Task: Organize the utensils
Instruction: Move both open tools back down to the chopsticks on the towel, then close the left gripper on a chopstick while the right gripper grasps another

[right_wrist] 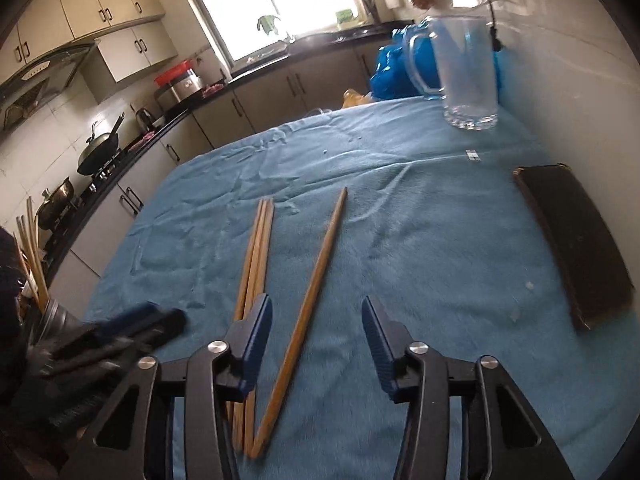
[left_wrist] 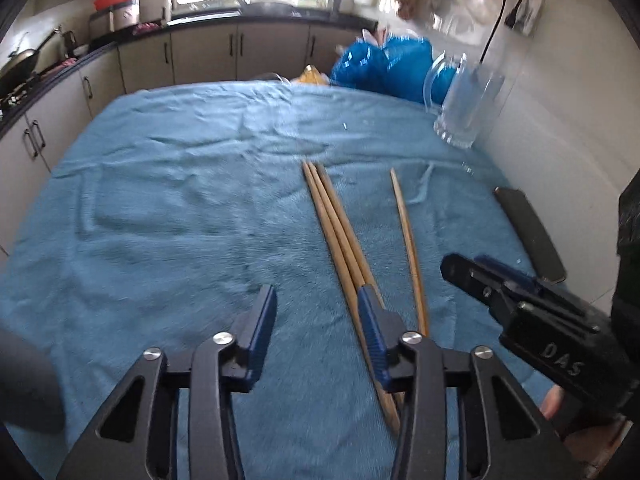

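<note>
**Count of things on the table**

Four long wooden chopsticks (right_wrist: 256, 264): three bunched left, one (right_wrist: 320, 276) apart right. One clear glass handled mug (right_wrist: 466, 68), far right. One dark flat rectangular case (right_wrist: 576, 240), right. One blue towel cloth (right_wrist: 420, 240).

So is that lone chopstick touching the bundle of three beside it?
Touching. In the right wrist view the lone chopstick splays away at the far tip but meets the bundle of three at the near ends.

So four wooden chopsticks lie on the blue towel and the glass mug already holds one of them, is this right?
Not quite. The glass mug is empty, as the right wrist view shows. All four chopsticks do lie on the blue towel, three bunched, one angled apart.
</note>
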`<state>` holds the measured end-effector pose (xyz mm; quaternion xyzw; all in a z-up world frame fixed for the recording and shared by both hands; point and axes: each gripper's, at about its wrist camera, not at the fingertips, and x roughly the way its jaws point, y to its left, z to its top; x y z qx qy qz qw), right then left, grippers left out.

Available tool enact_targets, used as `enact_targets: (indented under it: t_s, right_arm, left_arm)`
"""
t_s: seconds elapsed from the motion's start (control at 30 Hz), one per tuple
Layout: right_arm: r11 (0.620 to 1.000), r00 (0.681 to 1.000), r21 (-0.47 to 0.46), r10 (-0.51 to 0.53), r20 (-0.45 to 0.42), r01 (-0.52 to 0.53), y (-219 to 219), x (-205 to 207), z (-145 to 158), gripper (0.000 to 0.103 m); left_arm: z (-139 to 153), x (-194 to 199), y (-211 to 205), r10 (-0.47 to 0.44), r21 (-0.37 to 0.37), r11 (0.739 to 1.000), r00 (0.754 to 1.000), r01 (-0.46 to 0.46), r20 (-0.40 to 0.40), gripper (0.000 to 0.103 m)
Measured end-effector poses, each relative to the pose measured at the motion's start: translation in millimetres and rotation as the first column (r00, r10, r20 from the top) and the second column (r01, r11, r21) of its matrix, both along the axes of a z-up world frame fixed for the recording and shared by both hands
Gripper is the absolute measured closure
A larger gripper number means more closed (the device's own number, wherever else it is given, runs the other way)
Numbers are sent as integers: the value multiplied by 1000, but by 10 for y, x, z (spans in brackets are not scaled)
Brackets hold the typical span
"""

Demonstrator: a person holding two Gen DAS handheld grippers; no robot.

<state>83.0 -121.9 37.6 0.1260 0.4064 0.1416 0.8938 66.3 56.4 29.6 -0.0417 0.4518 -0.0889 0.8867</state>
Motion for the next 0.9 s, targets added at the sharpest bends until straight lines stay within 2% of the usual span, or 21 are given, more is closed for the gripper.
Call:
enact_targets:
  t_s: [0.1,0.2,0.27,0.33,0.5,0.67,0.73,0.8,0.9]
  right_arm:
    - [1000,1000,12,-11,-8,11,-15,113,-14,53]
    - [999,999,27,-29,-14,29,-64,164,-36,53]
    - [999,999,24,-36,-26,37,-85,188,-69,53]
    - [999,999,18,-38,-36,38,-91,210,-91,53]
    - [999,999,-20,-30,-43,29,-34,281,-91,53]
    - [991,997,-133,4,-76,-14,220,441,-91,54]
    - [982,993,-187,5,-117,-27,327,535,-143,66]
    - [969,992,-246,-13,-129,-19,394,574,-150,92]
    - [974,985,-227,-36,-169,-4,342,557,-111,94]
  left_arm:
    - [-112,125,-75,-21,-7,1000,1000,21,-19,64]
    - [-198,219,-156,-36,5,999,999,37,-20,73]
    - [-192,244,-173,-41,32,999,999,41,-20,88]
    - [-213,274,-168,-54,32,998,997,56,-48,94]
    - [-216,206,3,-23,52,998,998,26,-55,96]
    - [-218,182,132,-12,32,999,997,14,-71,96]
    - [-210,160,183,-3,11,1000,996,4,-84,96]
    - [-202,135,221,5,-4,1000,995,-6,-101,96]
    - [-189,52,302,16,-43,999,990,-22,-139,96]
